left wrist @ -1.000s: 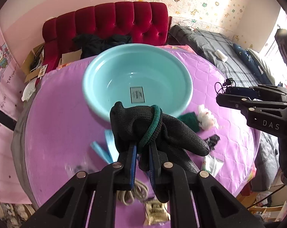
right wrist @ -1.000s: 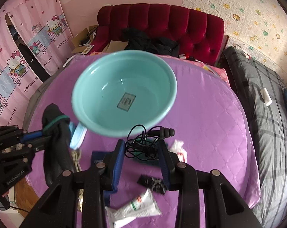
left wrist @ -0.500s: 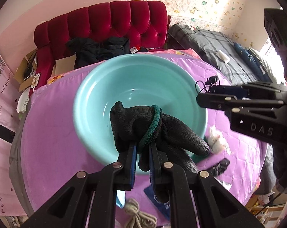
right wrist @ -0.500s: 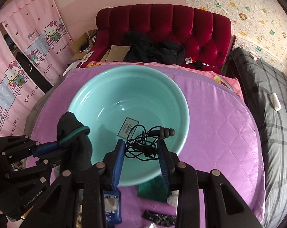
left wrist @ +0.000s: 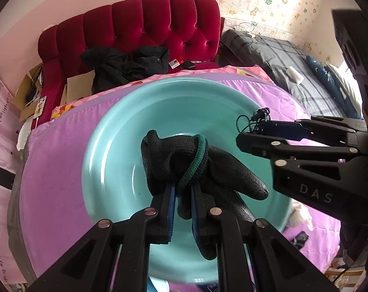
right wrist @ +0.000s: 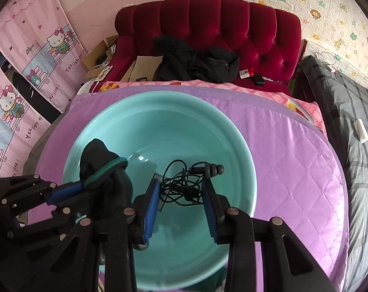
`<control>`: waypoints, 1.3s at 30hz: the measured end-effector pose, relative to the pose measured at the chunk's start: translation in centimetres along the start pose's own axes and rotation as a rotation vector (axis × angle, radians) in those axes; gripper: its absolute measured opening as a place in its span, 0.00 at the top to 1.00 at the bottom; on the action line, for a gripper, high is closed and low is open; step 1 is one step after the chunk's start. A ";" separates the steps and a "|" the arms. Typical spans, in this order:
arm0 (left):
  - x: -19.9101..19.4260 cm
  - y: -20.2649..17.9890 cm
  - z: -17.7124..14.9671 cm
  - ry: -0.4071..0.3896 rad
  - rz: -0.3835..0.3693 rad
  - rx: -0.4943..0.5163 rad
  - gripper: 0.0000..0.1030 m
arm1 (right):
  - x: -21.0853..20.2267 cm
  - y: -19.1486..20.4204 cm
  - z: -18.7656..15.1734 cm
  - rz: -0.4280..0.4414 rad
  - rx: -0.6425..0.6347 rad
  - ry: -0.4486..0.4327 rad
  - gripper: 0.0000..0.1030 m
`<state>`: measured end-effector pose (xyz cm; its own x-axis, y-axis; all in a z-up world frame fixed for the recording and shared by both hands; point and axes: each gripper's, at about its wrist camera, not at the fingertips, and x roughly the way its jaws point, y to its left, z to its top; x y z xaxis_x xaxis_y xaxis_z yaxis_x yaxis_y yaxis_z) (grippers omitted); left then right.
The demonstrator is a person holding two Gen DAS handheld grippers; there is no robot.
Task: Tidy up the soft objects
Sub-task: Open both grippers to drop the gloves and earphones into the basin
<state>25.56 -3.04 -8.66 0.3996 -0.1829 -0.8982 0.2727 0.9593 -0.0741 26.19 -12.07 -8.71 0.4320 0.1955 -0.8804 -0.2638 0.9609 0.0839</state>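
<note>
A large teal basin (left wrist: 115, 150) (right wrist: 159, 112) stands on the purple quilted table. My left gripper (left wrist: 184, 189) is shut on a black knit glove (left wrist: 181, 155) with a green cuff, held over the basin's inside; in the right wrist view the left gripper (right wrist: 86, 185) and its glove (right wrist: 98, 155) hang over the basin's left side. My right gripper (right wrist: 181, 185) is shut on a tangled black earphone cable (right wrist: 184, 182) above the basin's middle; in the left wrist view the right gripper (left wrist: 247, 133) reaches in from the right, earphone cable (left wrist: 254, 119) at its tip.
A red tufted sofa (right wrist: 220, 31) with black clothes (right wrist: 196, 60) and cardboard stands behind the table. A bed with grey plaid bedding (right wrist: 354, 121) lies to the right. A white fluffy item (left wrist: 298, 214) and a small black item (left wrist: 300, 238) lie on the purple cover by the basin's right.
Both grippers have moved forward from the near part of the table to above the basin's inside, each still holding its item. The basin now fills the views.
</note>
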 end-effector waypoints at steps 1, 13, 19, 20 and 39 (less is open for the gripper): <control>0.5 0.1 0.2 0.004 0.005 0.002 0.88 | 0.5 -0.1 0.3 0.002 0.004 0.004 0.64; 6.1 1.0 0.3 0.066 0.038 -0.009 0.88 | 6.2 -0.6 0.8 -0.003 0.025 0.063 0.63; 7.3 1.0 0.1 0.087 0.046 -0.004 0.87 | 7.9 -0.7 0.5 0.018 0.032 0.086 0.62; 7.3 1.0 0.0 0.088 0.048 -0.003 0.86 | 7.9 -0.8 0.4 0.021 0.041 0.086 0.62; 2.6 0.7 -1.6 0.009 0.122 -0.025 0.00 | 3.0 -0.1 -0.7 -0.073 0.054 0.014 0.00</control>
<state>25.44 -2.48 -11.73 0.4209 -0.0630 -0.9049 0.2005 0.9794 0.0251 26.93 -11.76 -11.70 0.4365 0.1220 -0.8914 -0.1848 0.9818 0.0439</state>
